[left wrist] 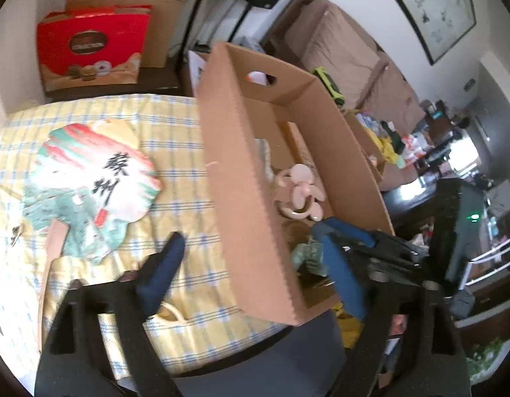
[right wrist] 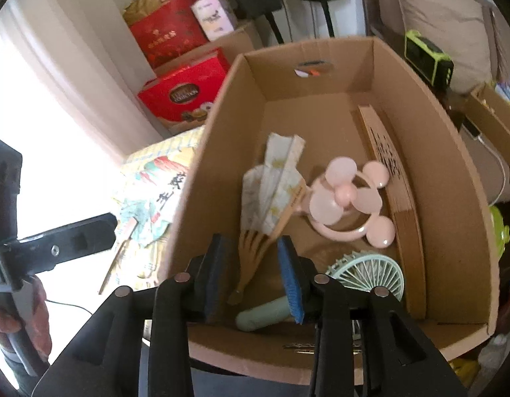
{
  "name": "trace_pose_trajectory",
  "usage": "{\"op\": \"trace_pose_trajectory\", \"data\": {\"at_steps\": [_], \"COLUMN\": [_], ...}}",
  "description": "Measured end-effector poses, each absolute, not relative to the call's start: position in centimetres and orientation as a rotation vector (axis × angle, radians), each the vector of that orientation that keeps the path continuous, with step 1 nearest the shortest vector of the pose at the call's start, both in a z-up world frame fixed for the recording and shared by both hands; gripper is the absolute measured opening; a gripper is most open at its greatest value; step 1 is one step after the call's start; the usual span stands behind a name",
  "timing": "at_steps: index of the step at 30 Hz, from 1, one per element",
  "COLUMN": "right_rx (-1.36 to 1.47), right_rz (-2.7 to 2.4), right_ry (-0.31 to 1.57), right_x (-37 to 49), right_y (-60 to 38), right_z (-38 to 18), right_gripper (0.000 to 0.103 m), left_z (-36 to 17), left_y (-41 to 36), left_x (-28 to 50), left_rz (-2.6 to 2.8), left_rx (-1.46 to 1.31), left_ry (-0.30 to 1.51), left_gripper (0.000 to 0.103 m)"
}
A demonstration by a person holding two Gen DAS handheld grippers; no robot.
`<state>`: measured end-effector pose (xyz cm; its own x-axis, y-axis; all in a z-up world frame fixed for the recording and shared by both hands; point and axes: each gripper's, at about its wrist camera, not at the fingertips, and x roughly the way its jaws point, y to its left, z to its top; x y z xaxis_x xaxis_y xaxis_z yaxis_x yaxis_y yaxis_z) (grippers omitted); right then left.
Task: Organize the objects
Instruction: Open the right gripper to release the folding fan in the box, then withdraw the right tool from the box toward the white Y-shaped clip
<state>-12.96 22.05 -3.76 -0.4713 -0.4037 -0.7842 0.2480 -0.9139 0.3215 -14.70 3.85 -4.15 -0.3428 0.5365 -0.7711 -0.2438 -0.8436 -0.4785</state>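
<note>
An open cardboard box stands on a yellow checked tablecloth. Inside lie a pink mouse-eared fan, a green handheld fan, a half-folded paper fan and a closed wooden fan. My right gripper hangs over the box's near end, open, with the paper fan's wooden ribs between its blue pads and apart from both. My left gripper is open wide and straddles the box's left wall. A flat painted fan lies on the cloth left of the box.
Red gift boxes and a brown carton are stacked beyond the table. A sofa with a green and black gadget runs behind the box. A hand holds the left gripper's handle. Clutter fills the far right.
</note>
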Motion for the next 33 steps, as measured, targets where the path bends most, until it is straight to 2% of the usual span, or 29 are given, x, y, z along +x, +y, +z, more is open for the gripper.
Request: {"op": "trace_pose_trajectory", "data": {"at_steps": [6, 11, 19, 27, 33], "right_rx": [1.322, 1.279, 1.232, 1.215, 1.209], "right_rz": [-2.381, -2.357, -2.307, -2.268, -2.244], "right_ry": [-0.187, -0.145, -0.036, 0.039, 0.074], "right_x": [-12.8, -12.0, -10.7, -10.4, -10.5], "right_y": [20.0, 18.1, 14.6, 11.5, 9.6], "right_z": [-3.0, -2.1, -1.4, -1.6, -1.9], "right_gripper": [0.045, 0.072, 0.080, 0.083, 0.094], "left_z": [-4.4, -4.5, -5.3, -5.3, -5.1], "left_y": [1.8, 0.0, -3.3, -7.7, -10.7], "left_x": [-14.2, -13.4, -12.2, -11.2, -10.8], "left_rz": [2.249, 2.278, 2.324, 2.384, 2.451], "left_rx": [-1.433, -1.434, -1.475, -1.493, -1.482], "left_ry": [-0.389, -0.390, -0.382, -0.422, -0.445], "left_gripper": [0.092, 0.096, 0.097, 0.097, 0.097]}}
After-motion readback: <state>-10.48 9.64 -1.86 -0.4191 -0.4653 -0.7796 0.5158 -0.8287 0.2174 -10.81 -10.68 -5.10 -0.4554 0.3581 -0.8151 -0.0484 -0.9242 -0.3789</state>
